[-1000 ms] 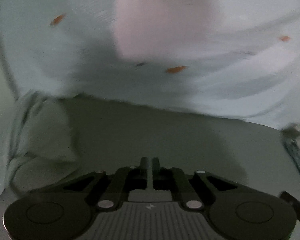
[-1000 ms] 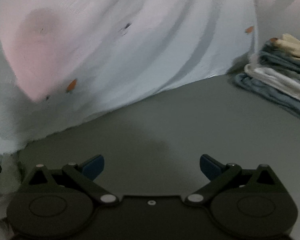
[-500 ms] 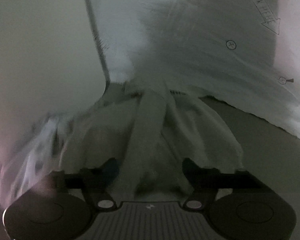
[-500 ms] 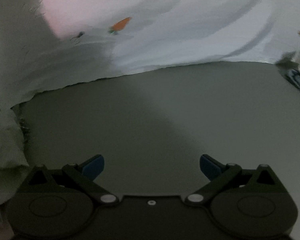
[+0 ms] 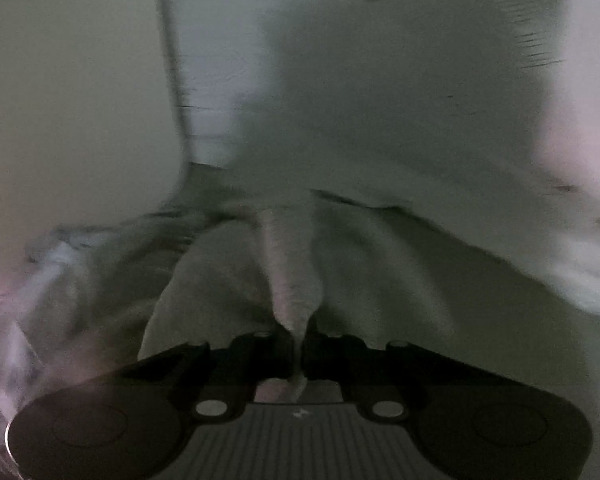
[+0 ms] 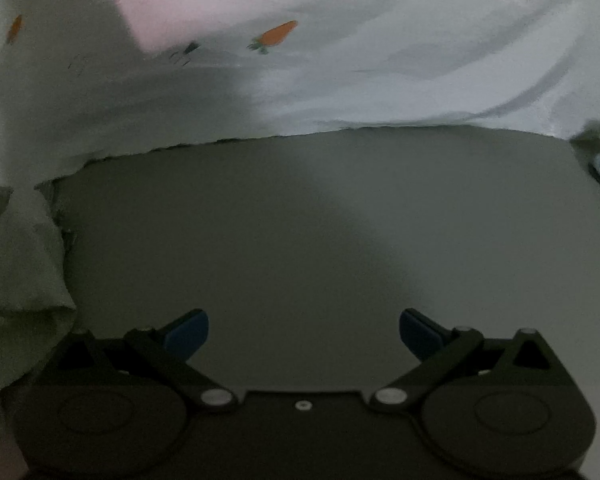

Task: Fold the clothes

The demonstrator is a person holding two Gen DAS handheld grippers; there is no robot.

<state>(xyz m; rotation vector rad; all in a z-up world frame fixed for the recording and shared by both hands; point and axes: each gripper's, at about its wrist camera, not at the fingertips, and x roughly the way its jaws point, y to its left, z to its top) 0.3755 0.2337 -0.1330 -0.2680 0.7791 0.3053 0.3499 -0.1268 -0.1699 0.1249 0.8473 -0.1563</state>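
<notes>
Your left gripper (image 5: 298, 344) has just closed and now pinches a fold of the pale garment (image 5: 296, 280) bunched before the carrot-print sheet (image 6: 380, 72), while your right gripper (image 6: 304, 330) stands wide, holding nothing, over bare grey tabletop (image 6: 300, 220).

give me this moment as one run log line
left gripper: shut on pale garment | right gripper: open, empty, over grey surface | carrot-print cloth: behind
</notes>
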